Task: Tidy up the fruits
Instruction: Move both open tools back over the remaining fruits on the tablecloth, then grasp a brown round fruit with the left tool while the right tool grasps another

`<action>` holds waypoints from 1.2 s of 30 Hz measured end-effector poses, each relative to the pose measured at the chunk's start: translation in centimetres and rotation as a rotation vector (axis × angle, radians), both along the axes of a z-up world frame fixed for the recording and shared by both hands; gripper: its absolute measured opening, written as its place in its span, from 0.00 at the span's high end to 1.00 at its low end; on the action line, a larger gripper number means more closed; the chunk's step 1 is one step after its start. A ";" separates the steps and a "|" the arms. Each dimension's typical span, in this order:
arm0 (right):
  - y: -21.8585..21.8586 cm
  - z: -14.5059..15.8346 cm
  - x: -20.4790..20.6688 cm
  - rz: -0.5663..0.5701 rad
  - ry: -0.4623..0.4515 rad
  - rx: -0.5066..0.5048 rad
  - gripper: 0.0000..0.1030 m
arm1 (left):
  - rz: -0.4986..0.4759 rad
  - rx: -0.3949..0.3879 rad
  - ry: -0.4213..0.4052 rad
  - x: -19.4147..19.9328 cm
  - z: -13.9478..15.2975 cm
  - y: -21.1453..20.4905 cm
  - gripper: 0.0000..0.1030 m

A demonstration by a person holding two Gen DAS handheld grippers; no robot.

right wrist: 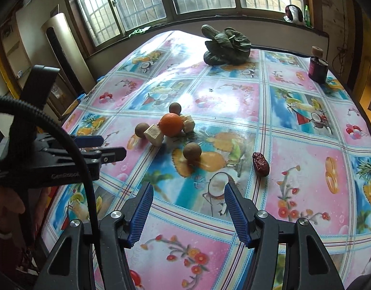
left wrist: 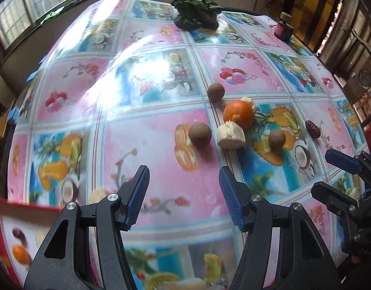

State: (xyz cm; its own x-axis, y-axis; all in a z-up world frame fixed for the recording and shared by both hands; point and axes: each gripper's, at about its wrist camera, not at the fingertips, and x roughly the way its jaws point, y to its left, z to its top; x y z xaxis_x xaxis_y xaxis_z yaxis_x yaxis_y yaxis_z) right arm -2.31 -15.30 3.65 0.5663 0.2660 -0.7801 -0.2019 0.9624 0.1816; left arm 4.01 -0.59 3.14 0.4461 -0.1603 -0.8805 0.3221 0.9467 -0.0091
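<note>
Left wrist view: left tool point(left wrist: 183, 186) points steeply down over the near part of the table point(left wrist: 142, 142), its blue pads apart and nothing between them.
Right wrist view: right tool point(right wrist: 188, 198) is also tilted down at the table, pads apart and empty; the red date point(right wrist: 260, 164) lies just past its right finger.
Left tool seen from the right: it reaches in level from the left edge, with a black cable point(right wrist: 72, 145) arching over it and part of the person's hand point(right wrist: 4, 203) behind it.
Right tool seen from the left: its fingers enter at the right edge, apart, with nothing between them.
Fruit place: all loose on the flowered cloth in the middle of the table, beyond both tools.
Brown round fruits, three: one nearest point(right wrist: 191, 151), one left of the pile point(right wrist: 142, 129), one behind the orange point(right wrist: 175, 108).
Orange, one: orange point(right wrist: 171, 124) sits in the middle of the cluster.
Pale cut pieces, two: one point(right wrist: 154, 134) against the orange's near left, one point(right wrist: 189, 123) against its right.
Date, one: apart from the cluster, to its right.
Box corner: red-edged box point(left wrist: 18, 232) with fruit pictures at the lower left of the left wrist view.
Far end: one bunch of dark leafy greens point(right wrist: 227, 47) and one dark jar point(right wrist: 317, 68) near the far right edge.
</note>
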 end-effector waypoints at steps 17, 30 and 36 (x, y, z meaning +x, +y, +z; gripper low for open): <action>1.1 -1.2 3.4 0.029 0.025 -0.032 0.42 | -0.260 0.047 -0.029 3.2 -1.7 -2.1 0.72; 2.5 -3.1 6.3 0.075 0.033 -0.114 0.70 | -0.216 0.022 -0.035 2.3 -0.5 -0.9 0.77; 2.0 -2.3 5.3 0.060 0.006 -0.101 0.78 | -0.123 -0.035 -0.045 -0.2 1.8 1.7 0.77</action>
